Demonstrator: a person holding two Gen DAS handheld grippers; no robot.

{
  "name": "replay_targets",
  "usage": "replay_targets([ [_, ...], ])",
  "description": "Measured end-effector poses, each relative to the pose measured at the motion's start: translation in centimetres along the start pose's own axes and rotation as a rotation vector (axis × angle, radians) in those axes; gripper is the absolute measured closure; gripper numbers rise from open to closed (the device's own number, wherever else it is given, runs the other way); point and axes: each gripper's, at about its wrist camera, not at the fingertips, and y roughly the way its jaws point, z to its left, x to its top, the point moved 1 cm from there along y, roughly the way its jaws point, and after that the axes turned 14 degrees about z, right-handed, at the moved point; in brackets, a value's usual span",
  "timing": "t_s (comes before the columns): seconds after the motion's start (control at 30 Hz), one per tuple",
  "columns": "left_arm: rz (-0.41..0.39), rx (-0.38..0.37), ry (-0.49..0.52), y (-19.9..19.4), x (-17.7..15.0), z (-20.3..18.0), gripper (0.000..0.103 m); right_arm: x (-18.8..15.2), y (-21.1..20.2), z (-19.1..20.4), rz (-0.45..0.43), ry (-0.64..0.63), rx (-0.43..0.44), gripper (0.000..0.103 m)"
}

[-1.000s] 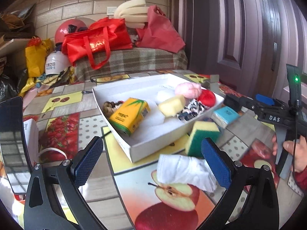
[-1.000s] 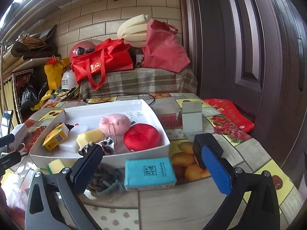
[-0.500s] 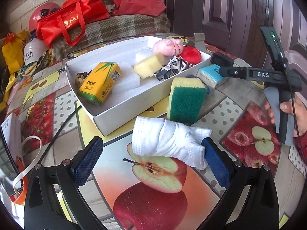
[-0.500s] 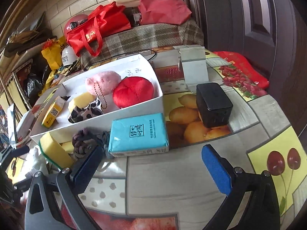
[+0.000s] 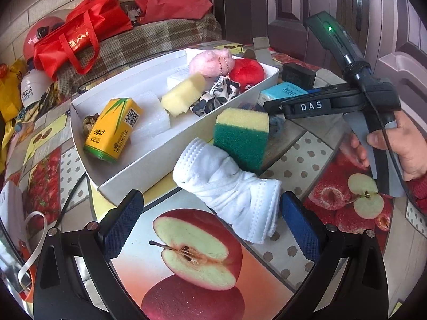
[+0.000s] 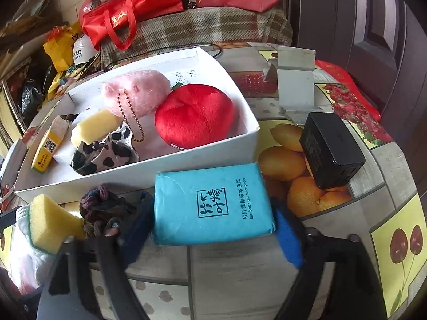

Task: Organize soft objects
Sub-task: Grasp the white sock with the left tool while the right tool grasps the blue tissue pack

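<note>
A white box (image 5: 149, 170) (image 6: 224, 144) on the table holds a pink plush (image 6: 136, 92), a red plush (image 6: 194, 114), a yellow foam block (image 5: 184, 97), a spotted cloth (image 6: 106, 154) and a yellow carton (image 5: 112, 128). My left gripper (image 5: 210, 224) is open with its pads on either side of a rolled white cloth (image 5: 229, 189). A yellow-green sponge (image 5: 241, 136) stands just beyond the cloth. My right gripper (image 6: 210, 234) is open and straddles a blue tissue pack (image 6: 210, 208) without squeezing it. A dark knotted rope (image 6: 104, 208) lies left of the pack.
A black adapter (image 6: 328, 149) and a grey metal bracket (image 6: 293, 80) sit right of the box. Red bags (image 5: 80, 37) and a plaid-covered pile stand behind the table. A dark door is at the right. A cable runs along the table's far side.
Both grippers have moved forward and down. The left pads now flank the white cloth. The right pads now flank the blue tissue pack.
</note>
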Motion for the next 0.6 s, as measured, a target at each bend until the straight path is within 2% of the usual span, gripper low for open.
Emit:
replay_targets([
  [0.13,-0.008,-0.090,-0.107,-0.3,-0.3,0.8,0.000,-0.1,0.0,-0.1,-0.001,0.001,0.001,0.027],
  [0.3,0.022,-0.052,-0.162,0.7,0.8,0.4,0.000,0.0,0.0,-0.1,0.000,-0.001,-0.004,0.027],
  [0.37,0.046,-0.023,-0.187,1.3,1.2,0.5,0.004,0.1,0.0,-0.1,0.000,0.000,-0.005,0.027],
  [0.4,0.065,-0.014,-0.191,1.7,1.3,0.6,0.018,0.1,0.0,-0.1,0.000,0.001,-0.004,0.027],
  [0.43,0.092,-0.016,-0.191,2.3,1.4,0.6,0.036,0.1,0.0,-0.1,0.000,0.002,-0.004,0.027],
  [0.47,0.096,-0.009,-0.187,2.4,1.4,0.5,0.040,0.2,0.1,0.0,-0.001,0.004,-0.003,0.028],
  [0.5,0.082,-0.015,-0.180,2.2,1.3,0.4,0.049,0.2,0.1,-0.1,-0.001,0.007,-0.003,0.028],
  [0.6,0.040,-0.044,-0.174,1.4,1.0,0.4,0.054,0.2,-0.1,-0.3,-0.009,0.020,0.001,0.028],
])
